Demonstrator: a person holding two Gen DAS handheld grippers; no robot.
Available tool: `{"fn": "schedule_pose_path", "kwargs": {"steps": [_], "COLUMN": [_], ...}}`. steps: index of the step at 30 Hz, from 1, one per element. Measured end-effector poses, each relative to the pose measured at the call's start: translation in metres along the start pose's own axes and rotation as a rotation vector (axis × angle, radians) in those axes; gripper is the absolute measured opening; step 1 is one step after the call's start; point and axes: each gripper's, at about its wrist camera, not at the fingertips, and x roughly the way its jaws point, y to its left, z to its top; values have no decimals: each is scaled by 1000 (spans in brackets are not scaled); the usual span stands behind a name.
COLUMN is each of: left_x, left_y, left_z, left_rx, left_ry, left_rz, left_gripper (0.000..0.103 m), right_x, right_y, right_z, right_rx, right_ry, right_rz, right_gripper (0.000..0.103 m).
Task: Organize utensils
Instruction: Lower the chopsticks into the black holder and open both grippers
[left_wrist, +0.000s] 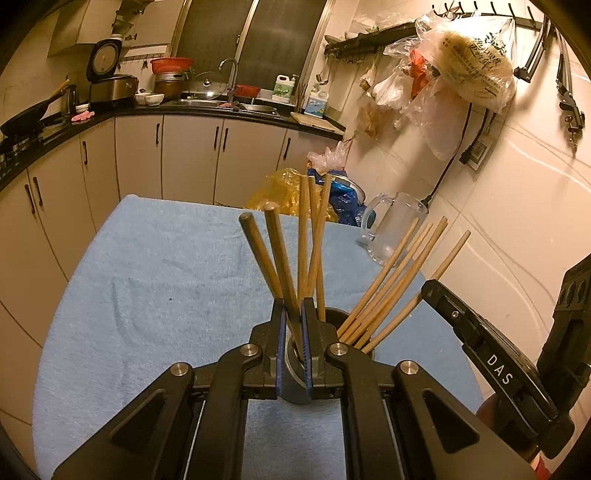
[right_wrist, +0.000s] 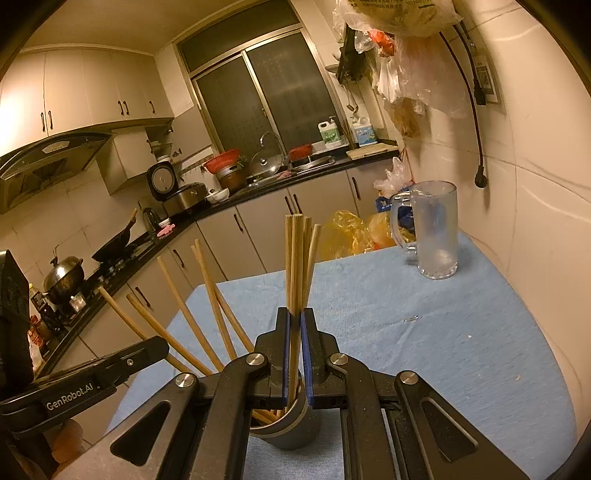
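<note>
Kitchen background, both wrist views: grey cabinets, a dark counter with a sink and a glass pot lid, plastic bags hanging on the tiled wall. Foreground is a table under a blue towel (left_wrist: 155, 266).

Hidden or unclear: my own gripper bodies cover most of the grey chopstick holder (right_wrist: 295, 430); I see only part of its rim and lower wall in either view, and its inside is not visible. Where the chopsticks cross at the rim their lower ends are lost, so any count is approximate.

Counts: one holder, upright on the towel; one glass mug (right_wrist: 436, 232), upright at the table's far right, well apart from the holder. Chopsticks: about four in the upright bundle (right_wrist: 297, 266), about five in the fanned group (left_wrist: 391, 284) leaning out of the holder, plus two darker round-ended chopsticks (left_wrist: 273, 254).

Left gripper (left_wrist: 293, 314): I read its blue pads as closed on the darker chopsticks just above the holder's rim. Right gripper (right_wrist: 295, 325): closed on the upright bundle, whose lower ends run down into the holder.
</note>
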Motion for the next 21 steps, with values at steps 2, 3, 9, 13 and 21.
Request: {"fn": "schedule_pose_path", "kwargs": {"steps": [2, 3, 9, 13, 21], "left_x": [2, 2, 10, 13, 14], "left_y": [1, 1, 1, 3, 3], "left_z": [-1, -1, -3, -4, -4], "left_rx": [0, -1, -4, -6, -9], "left_ry": [3, 5, 18, 23, 21], "left_rz": [0, -1, 5, 7, 13], "left_gripper": [8, 8, 9, 9, 10], "right_x": [2, 2, 5, 8, 10], "right_y": [-1, -1, -2, -4, -3], "right_z": [0, 0, -2, -2, -2], "right_rx": [2, 4, 8, 8, 8], "right_ry": [4, 6, 17, 24, 30], "right_rz": [2, 4, 9, 10, 15], "right_gripper": [7, 7, 7, 7, 7]}}
